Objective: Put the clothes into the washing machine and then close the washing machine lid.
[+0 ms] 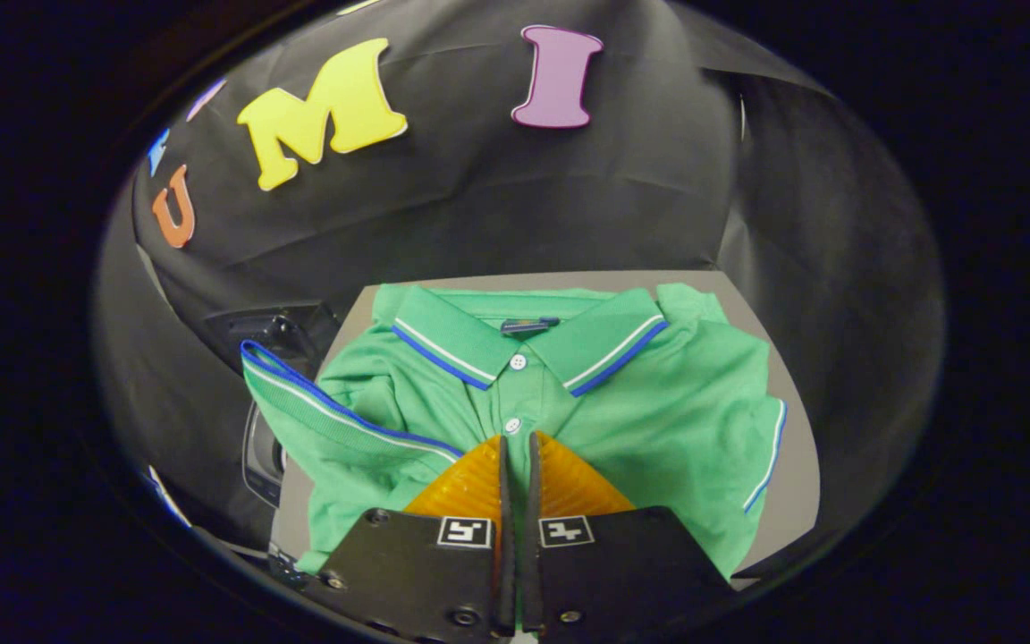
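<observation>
A green polo shirt with blue and white trim on collar and sleeves lies spread on a grey table, collar away from me. My gripper sits low over the shirt's front, just below the second button. Its orange ribbed fingers are almost together, with a thin strip of green cloth pinched in the narrow gap between them. The shirt's left sleeve reaches past the table's left edge. A dark machine stands partly in view beside that edge, low and to the left of the fingers; its lid is hidden.
Black cloth walls close in behind the table and on both sides. The table's far edge lies just past the collar, and a bare grey strip runs along the shirt's right side.
</observation>
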